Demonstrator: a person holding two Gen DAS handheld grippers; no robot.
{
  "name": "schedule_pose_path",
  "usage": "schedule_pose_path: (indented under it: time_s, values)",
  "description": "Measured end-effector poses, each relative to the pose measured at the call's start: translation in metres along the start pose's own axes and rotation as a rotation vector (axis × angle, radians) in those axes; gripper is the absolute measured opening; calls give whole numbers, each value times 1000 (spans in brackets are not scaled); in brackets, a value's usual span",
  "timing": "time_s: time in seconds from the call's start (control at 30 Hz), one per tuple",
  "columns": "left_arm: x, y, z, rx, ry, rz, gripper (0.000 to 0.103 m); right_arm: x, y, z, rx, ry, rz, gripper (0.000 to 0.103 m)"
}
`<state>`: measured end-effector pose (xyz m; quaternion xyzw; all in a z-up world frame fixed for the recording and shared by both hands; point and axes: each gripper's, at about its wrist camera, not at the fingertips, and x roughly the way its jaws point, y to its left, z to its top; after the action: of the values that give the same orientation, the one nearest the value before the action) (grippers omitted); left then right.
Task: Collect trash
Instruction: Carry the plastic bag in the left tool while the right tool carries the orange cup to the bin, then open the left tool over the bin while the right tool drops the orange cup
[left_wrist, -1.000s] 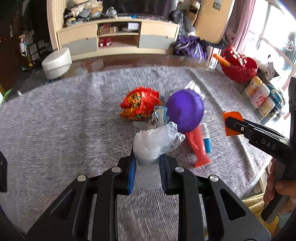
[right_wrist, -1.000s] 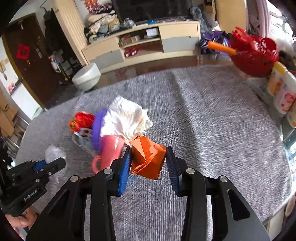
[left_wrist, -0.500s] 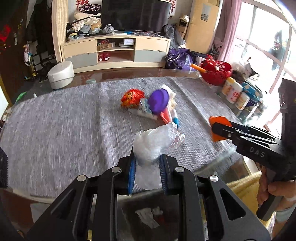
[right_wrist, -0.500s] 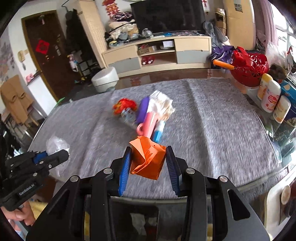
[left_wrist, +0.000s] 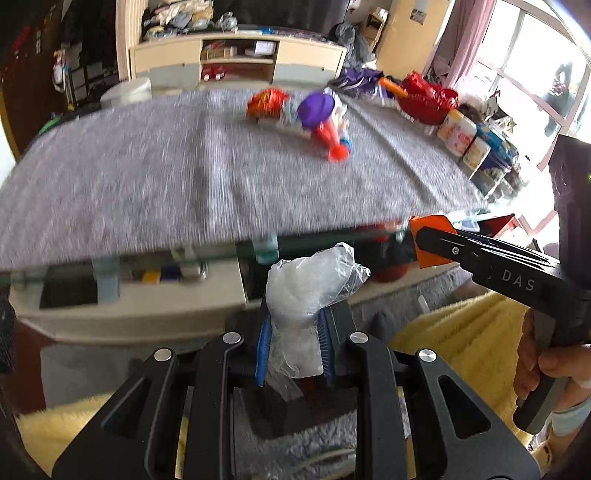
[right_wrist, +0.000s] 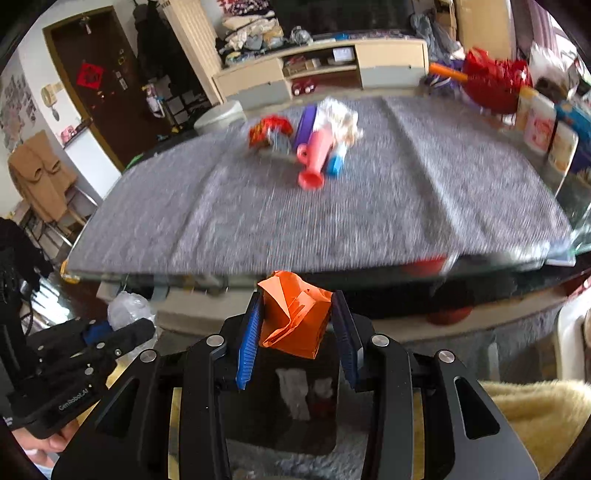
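My left gripper (left_wrist: 295, 325) is shut on a crumpled clear plastic bag (left_wrist: 308, 291), held out past the near edge of the table. My right gripper (right_wrist: 299, 321) is shut on a crumpled piece of orange paper (right_wrist: 293, 317); it also shows at the right of the left wrist view, right gripper (left_wrist: 428, 240). Below the fingers in the right wrist view sits a dark bin (right_wrist: 280, 406) with white scraps inside. More trash lies far back on the table: a red wrapper (left_wrist: 266, 103), a purple lid (left_wrist: 316, 109), a pink cup (right_wrist: 316, 158) and white tissue (right_wrist: 338, 118).
A grey cloth covers the glass table (left_wrist: 184, 177). Bottles (left_wrist: 465, 140) and a red basket (left_wrist: 424, 99) line its right side. A yellow fluffy rug (left_wrist: 461, 332) lies on the floor. A TV cabinet (right_wrist: 321, 70) stands at the back. A hand (left_wrist: 543, 365) grips the right tool.
Both grippers pulled back from over the table to beyond its near edge and now hang over the floor and bin, each still gripping its trash. The pile on the table looks farther away.
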<state>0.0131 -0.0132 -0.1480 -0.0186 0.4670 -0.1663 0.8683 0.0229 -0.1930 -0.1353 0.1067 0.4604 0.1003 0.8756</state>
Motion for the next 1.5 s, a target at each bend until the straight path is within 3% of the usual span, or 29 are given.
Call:
schedule_pose_path:
  time_s: [0.33, 0.67, 0.8, 0.93, 1.13, 1.37, 1.5]
  values:
    - [41, 4, -55, -30, 138, -18, 21, 43, -7, -48, 27, 117, 1, 39]
    - [62, 6, -66, -46, 198, -29, 24, 62, -8, -61, 28, 174, -1, 41]
    - [64, 6, -66, -43, 201, -34, 34, 65, -6, -60, 32, 189, 18, 42]
    - [66, 8, -65, -49, 206, -23, 41, 66, -7, -59, 42, 188, 19, 54]
    - [63, 13, -63, -60, 193, 2, 54, 63, -11, -52, 62, 174, 12, 60]
    - [54, 23, -51, -79, 159, 25, 81, 49, -22, -34, 90, 123, -4, 72]
    - [46, 26, -36, -88, 127, 30, 87, 38, -29, -16, 107, 84, -10, 73]
